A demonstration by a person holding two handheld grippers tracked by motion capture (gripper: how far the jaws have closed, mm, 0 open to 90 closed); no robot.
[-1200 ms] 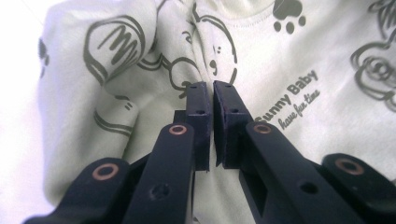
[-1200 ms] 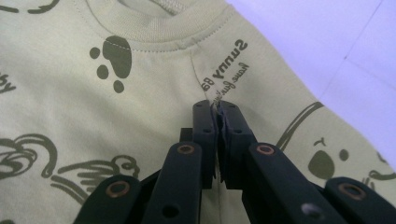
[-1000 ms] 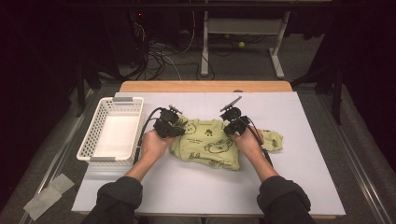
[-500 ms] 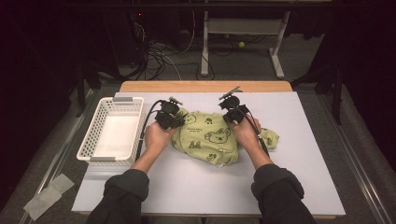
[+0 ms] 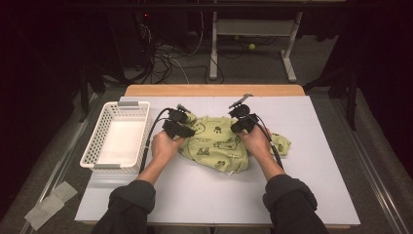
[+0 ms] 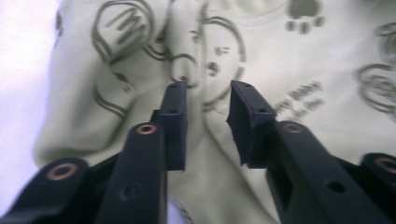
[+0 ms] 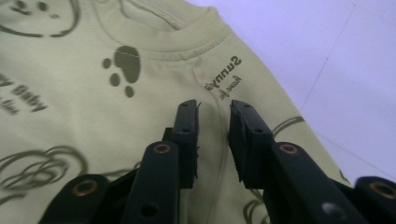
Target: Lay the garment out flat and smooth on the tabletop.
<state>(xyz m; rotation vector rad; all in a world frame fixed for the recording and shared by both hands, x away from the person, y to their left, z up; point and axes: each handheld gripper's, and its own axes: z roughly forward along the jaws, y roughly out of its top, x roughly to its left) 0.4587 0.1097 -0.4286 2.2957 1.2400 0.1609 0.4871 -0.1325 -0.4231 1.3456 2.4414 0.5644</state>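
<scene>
A white perforated plastic basket [image 5: 121, 136] is set at the left of the grey table mat [image 5: 311, 195], just beside the left forearm; its inside is bare. The left gripper [image 5: 184, 122] is held over the left edge of a pale green child's T-shirt [image 5: 216, 144], which is printed with dark animal outlines and paw marks and lies crumpled at the middle of the mat, between the two hands. In the left gripper view the left gripper [image 6: 205, 93] is seen with its jaws parted to a moderate gap, having just been opening; a raised fold of the T-shirt [image 6: 140, 93] lies under the gap, and no cloth is pinched by the pads. The right gripper [image 5: 242, 121] is held at the upper right of the garment. In the right gripper view the right gripper [image 7: 214, 112] shows a narrower gap, likewise just opened, with the T-shirt [image 7: 70, 112] beneath, below the ribbed neckline and small printed lettering; nothing is clamped. One sleeve is spread to the right of the right hand [image 5: 254, 141].
</scene>
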